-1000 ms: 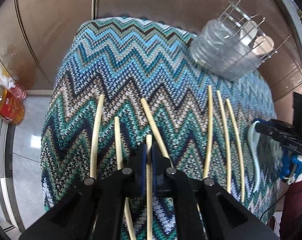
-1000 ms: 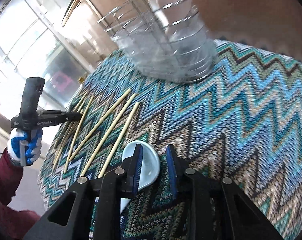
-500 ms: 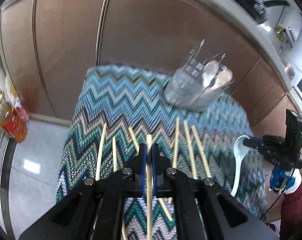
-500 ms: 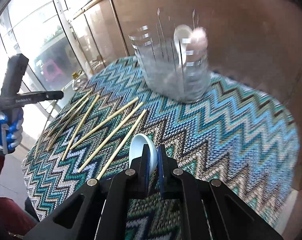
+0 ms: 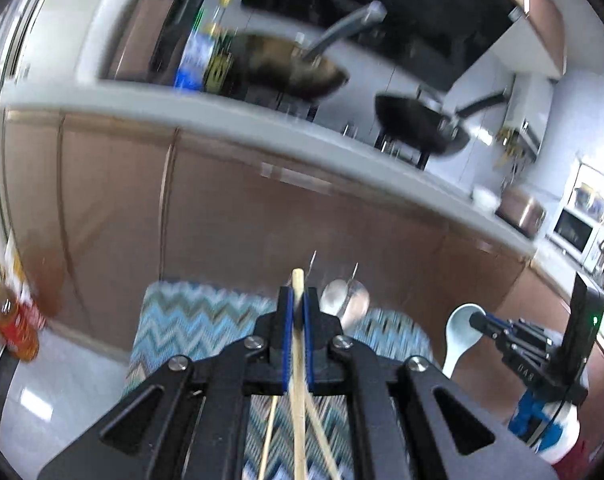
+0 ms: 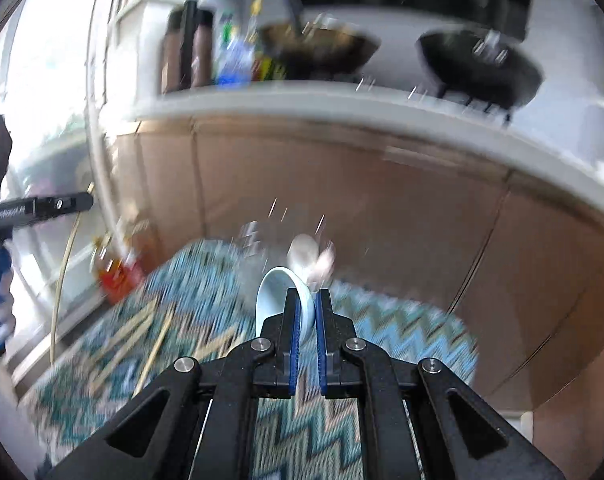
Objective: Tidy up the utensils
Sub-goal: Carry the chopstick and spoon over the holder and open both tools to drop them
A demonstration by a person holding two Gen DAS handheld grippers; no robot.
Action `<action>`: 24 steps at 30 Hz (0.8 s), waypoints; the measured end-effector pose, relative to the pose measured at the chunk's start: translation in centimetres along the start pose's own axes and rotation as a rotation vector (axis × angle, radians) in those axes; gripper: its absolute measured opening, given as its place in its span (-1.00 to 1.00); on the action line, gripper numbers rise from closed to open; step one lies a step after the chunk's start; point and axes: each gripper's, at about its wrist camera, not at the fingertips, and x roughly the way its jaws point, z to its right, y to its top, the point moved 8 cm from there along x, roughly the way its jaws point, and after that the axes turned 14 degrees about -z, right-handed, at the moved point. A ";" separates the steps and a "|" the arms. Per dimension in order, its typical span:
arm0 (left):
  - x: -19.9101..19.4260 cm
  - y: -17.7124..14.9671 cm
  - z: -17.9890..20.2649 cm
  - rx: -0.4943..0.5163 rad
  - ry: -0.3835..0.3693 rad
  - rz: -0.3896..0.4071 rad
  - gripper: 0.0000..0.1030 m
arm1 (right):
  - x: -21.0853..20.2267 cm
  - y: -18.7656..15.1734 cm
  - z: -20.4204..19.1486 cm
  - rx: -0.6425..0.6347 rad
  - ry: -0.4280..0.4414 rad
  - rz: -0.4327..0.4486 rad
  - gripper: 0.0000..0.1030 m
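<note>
Left wrist view: left tongs clamp pale bamboo chopstick; right tongs pinch light-blue ceramic spoon. Bottle labels at far left blurred, unreadable.

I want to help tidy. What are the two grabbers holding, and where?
Left gripper: pale wooden chopstick, near its tip. Right gripper: light-blue ceramic spoon, by its bowl's edge.

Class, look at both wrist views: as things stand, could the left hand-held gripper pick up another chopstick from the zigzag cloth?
Probably not yet. The left hand-held gripper is already shut on a chopstick, so its jaws are occupied; the loose chopsticks lie unobstructed on the cloth.
</note>
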 end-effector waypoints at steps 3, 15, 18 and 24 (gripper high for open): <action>0.5 3.4 1.9 -0.006 -0.038 0.075 -0.91 | -1.1 3.1 0.7 0.053 -0.044 0.100 -0.86; 10.5 11.7 7.5 0.005 -0.070 0.291 -0.91 | 3.7 9.1 2.4 0.060 -0.190 0.242 -0.86; 13.1 11.9 7.6 0.015 -0.038 0.329 -0.91 | 5.7 9.3 3.0 0.049 -0.215 0.243 -0.86; 16.8 10.8 6.8 0.024 0.028 0.379 -0.90 | 9.0 9.1 3.3 0.023 -0.259 0.260 -0.86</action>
